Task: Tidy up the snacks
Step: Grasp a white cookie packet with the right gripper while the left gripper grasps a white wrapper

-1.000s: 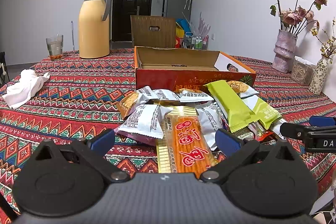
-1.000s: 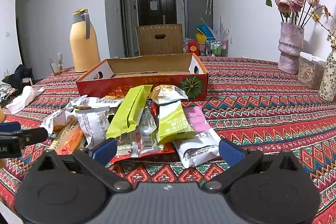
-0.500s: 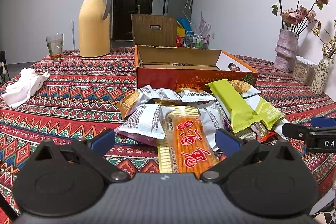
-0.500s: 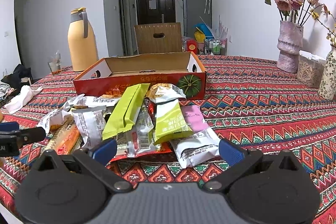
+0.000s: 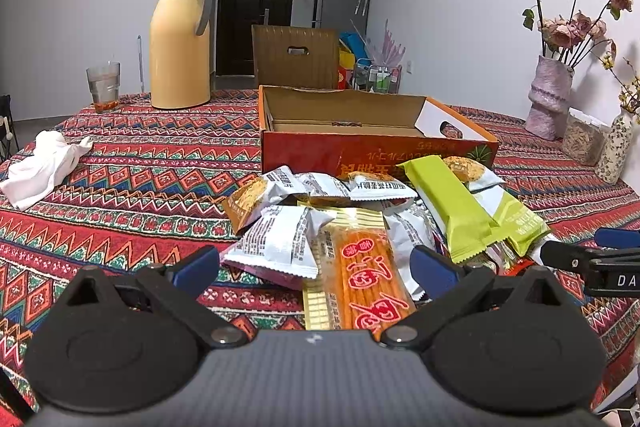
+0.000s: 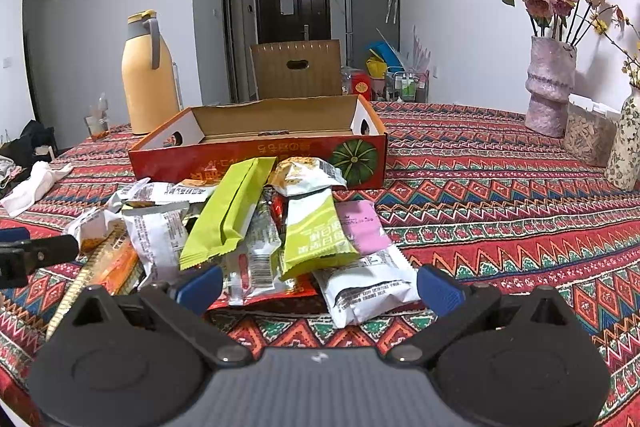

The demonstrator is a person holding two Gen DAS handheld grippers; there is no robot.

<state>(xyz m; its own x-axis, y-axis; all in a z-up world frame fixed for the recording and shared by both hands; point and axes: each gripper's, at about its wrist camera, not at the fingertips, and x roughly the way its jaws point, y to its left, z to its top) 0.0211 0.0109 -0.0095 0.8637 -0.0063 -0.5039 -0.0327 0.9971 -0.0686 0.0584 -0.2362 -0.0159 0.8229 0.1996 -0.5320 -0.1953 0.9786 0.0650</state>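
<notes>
A pile of snack packets lies on the patterned tablecloth in front of an open orange cardboard box (image 5: pixel 376 151) (image 6: pixel 256 159), which looks empty. My left gripper (image 5: pixel 316 269) is open just before an orange stick-snack pack (image 5: pixel 368 279) and a white packet (image 5: pixel 280 239). My right gripper (image 6: pixel 318 287) is open just before a white packet (image 6: pixel 368 287), a light green packet (image 6: pixel 316 239) and a long green bar (image 6: pixel 230 213). Neither holds anything. Each gripper's finger shows at the edge of the other's view.
A yellow thermos jug (image 5: pixel 180 39) and a glass (image 5: pixel 103 83) stand at the far left. A white cloth (image 5: pixel 40 167) lies at the left edge. Vases with dried flowers (image 6: pixel 552 83) and a jar (image 6: pixel 588 135) stand at the right. A chair back (image 6: pixel 296 69) is behind the box.
Both grippers have crept slightly forward and lower toward the snack pile. Nothing has been picked up or shifted.
</notes>
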